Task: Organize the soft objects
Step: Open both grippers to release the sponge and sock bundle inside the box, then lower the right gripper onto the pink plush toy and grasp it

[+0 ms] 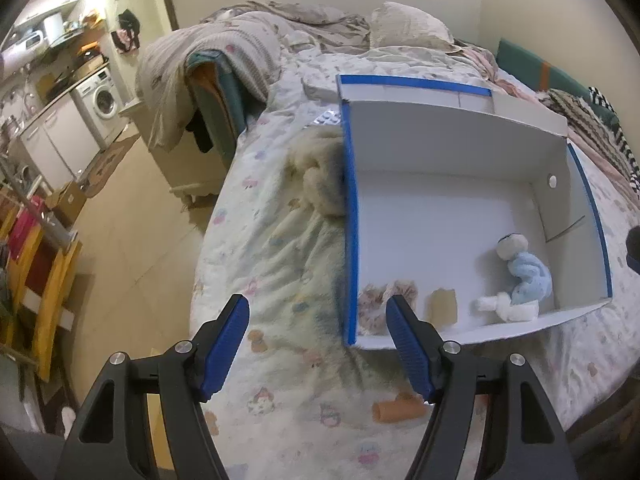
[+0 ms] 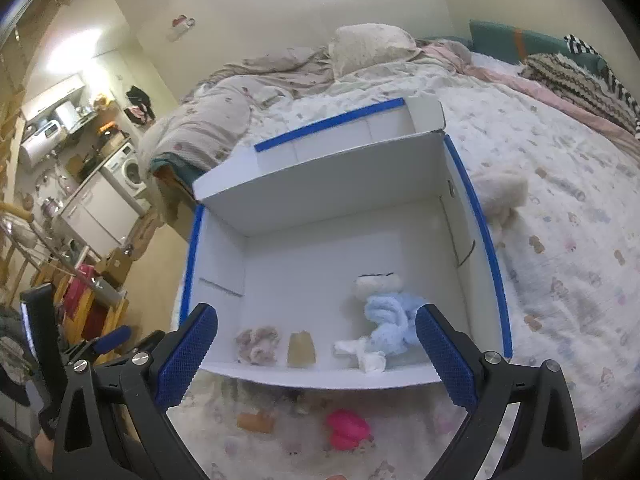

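Bed: bed (image 2: 560,240) with a printed quilt carries all the things.
Box: white box (image 1: 440,136) with blue edges lies open on the quilt.
Inside the box: blue-and-white soft toy (image 2: 384,316), beige block (image 2: 301,350) and frilly cloth (image 2: 258,344) lie along the near wall.
Outside: orange roll (image 2: 256,422) and pink soft toy (image 2: 347,428) lie before the near wall; cream plush (image 1: 320,172) touches a side wall.
Left tongs (image 1: 318,344): released, holding nothing.
Right tongs (image 2: 316,354): released, holding nothing.
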`<state>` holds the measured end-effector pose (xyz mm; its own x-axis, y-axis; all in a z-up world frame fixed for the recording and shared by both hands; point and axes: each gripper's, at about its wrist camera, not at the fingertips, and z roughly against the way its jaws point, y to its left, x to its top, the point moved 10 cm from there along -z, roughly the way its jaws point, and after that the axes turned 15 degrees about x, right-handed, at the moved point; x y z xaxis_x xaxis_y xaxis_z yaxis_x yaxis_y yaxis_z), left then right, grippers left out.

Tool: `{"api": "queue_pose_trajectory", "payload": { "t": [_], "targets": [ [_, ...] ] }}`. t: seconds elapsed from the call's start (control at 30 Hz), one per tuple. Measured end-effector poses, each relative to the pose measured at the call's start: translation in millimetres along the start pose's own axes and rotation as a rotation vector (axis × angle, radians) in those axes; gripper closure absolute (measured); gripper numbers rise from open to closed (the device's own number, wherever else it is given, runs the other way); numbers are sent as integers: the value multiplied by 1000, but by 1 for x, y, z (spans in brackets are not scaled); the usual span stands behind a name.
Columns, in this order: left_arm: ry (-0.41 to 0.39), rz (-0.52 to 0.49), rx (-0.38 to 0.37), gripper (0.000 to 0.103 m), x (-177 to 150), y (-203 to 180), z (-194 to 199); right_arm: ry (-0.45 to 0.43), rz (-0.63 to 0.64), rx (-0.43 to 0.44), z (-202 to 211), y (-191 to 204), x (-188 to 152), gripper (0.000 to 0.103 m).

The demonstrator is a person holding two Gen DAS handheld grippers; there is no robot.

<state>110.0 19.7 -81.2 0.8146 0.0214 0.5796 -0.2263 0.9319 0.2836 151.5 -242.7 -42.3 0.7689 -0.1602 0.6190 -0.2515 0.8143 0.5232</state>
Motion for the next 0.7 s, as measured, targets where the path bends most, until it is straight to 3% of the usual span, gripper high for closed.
{"api": "queue_pose_trajectory", "payload": {
  "t": [0.13, 0.43, 0.7],
  "targets": [
    [37, 11, -8, 35, -13, 2, -3, -9, -24, 5, 5, -1, -15, 0],
    [138, 3, -48, 35, -42, -13, -13, 68, -96, -12, -1, -5, -55, 0],
    [361, 47, -163, 35, -78, -24, -44, 163, -181, -30, -16, -23, -87, 0]
  ]
}}
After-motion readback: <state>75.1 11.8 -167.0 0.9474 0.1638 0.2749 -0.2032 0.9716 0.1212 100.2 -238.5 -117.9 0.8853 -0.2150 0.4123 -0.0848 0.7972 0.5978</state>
